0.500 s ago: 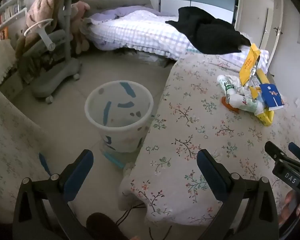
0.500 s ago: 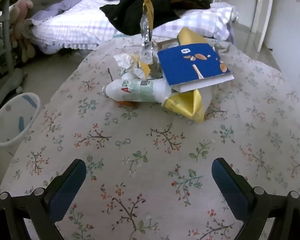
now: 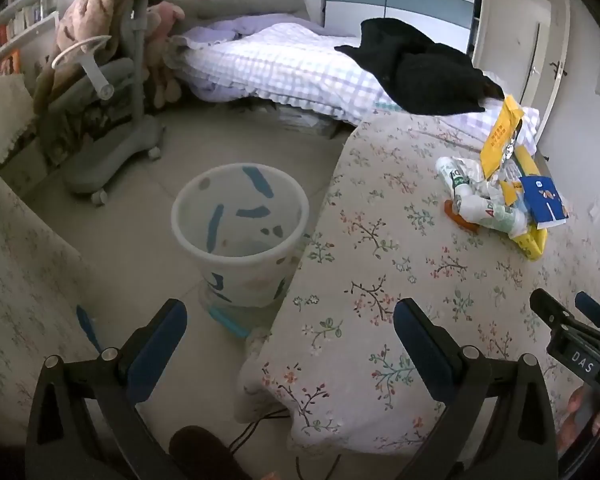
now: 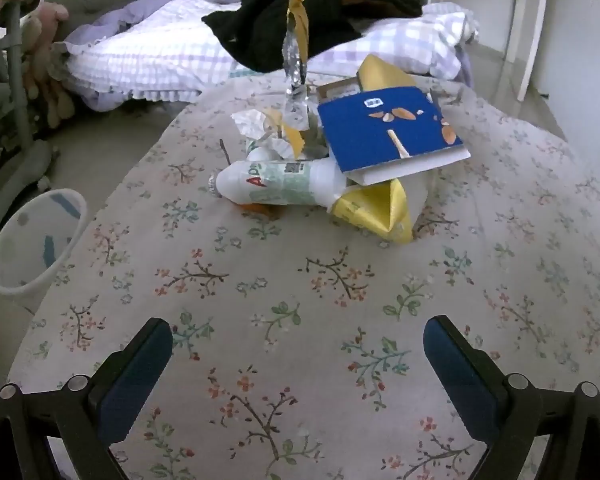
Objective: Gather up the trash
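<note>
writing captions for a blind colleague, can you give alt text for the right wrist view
An open gripper hovers over a floral tablecloth, facing a trash pile: a white bottle, yellow wrappers and a blue box. A bin stands on the floor at left.

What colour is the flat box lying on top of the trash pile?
Dark blue, with small orange and white pictures on it; the blue box shows best in the right wrist view.

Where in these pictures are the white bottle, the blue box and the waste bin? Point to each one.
white bottle [image 4: 278,188]: right wrist view, on its green label, mid-body.
blue box [image 4: 384,130]: right wrist view, on its blue top face.
waste bin [image 3: 236,276]: left wrist view, on its outer front wall.
</note>
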A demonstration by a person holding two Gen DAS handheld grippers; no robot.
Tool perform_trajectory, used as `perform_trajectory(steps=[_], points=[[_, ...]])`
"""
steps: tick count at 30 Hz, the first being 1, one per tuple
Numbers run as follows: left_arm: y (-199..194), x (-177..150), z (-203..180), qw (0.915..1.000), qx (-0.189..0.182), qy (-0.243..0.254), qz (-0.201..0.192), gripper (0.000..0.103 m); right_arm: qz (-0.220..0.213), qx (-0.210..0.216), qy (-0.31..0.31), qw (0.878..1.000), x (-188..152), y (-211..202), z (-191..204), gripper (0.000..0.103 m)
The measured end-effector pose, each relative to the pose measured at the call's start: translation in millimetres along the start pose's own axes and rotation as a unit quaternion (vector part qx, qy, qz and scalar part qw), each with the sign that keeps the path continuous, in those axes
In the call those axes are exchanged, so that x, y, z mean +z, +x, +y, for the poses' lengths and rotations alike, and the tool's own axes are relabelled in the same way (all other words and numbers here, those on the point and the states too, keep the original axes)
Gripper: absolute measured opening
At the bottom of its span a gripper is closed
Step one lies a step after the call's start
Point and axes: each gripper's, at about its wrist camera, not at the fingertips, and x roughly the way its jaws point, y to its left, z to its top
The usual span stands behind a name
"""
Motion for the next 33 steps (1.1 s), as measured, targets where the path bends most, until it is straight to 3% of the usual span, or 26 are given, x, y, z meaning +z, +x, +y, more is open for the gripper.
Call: perform_trajectory(steps=[33], points=[[-1.3,0.3,-0.9,1.0,-0.001,0.003,-0.007,0.103,0.01,0.007,0.009,1.0,-1.4,4.2,-2.0,0.103]])
